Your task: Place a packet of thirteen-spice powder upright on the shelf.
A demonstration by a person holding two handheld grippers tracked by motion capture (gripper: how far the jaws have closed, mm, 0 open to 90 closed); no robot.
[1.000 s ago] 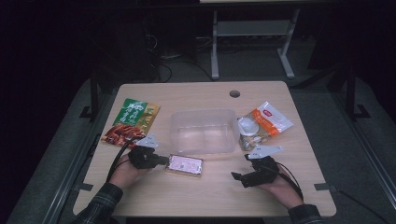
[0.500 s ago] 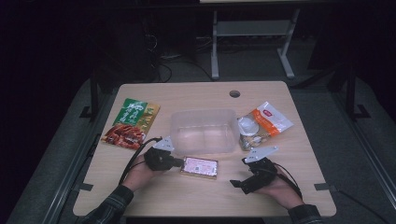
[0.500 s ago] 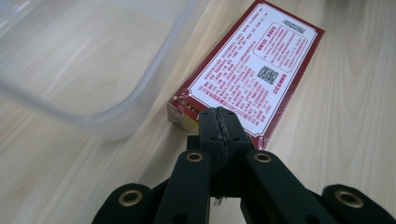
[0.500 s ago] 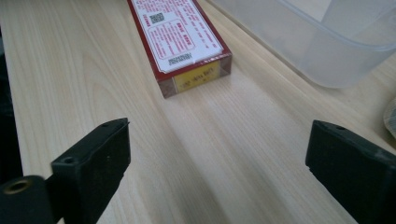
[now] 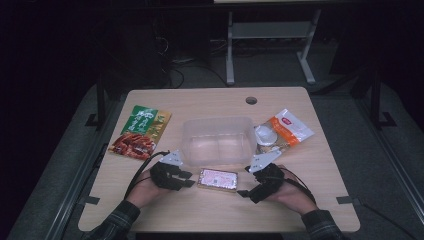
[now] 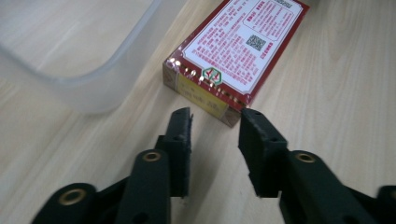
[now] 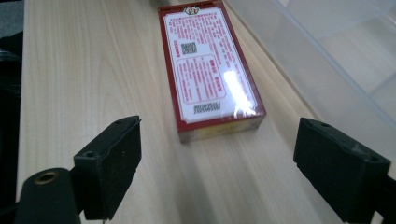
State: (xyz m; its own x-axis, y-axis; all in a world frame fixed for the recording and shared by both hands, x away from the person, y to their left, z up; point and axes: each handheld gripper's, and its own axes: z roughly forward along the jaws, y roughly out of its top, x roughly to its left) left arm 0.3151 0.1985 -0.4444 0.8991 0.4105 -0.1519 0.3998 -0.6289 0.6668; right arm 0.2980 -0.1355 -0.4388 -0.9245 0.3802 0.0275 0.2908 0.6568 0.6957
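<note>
A flat red box (image 5: 217, 180) with a white printed label lies on the wooden table (image 5: 200, 215), just in front of a clear plastic container (image 5: 218, 140). My left gripper (image 5: 189, 179) is at the box's left end. Its jaws have just been opening, and in the left gripper view the box (image 6: 233, 51) lies just past the tips of the gripper (image 6: 215, 116), with nothing between them. My right gripper (image 5: 246, 182) is at the box's right end with its jaws wide open. In the right gripper view the box (image 7: 210, 74) lies ahead of the gripper (image 7: 217, 133), untouched.
A green and red snack bag (image 5: 140, 132) lies at the left of the container. An orange and white bag (image 5: 287, 127) and a white round lid (image 5: 265, 135) lie at its right. A cable hole (image 5: 251, 100) is near the table's far edge.
The left gripper moved right with the box, bringing it in front of the container, then opened and let it go. The right gripper shifted slightly towards the box.
</note>
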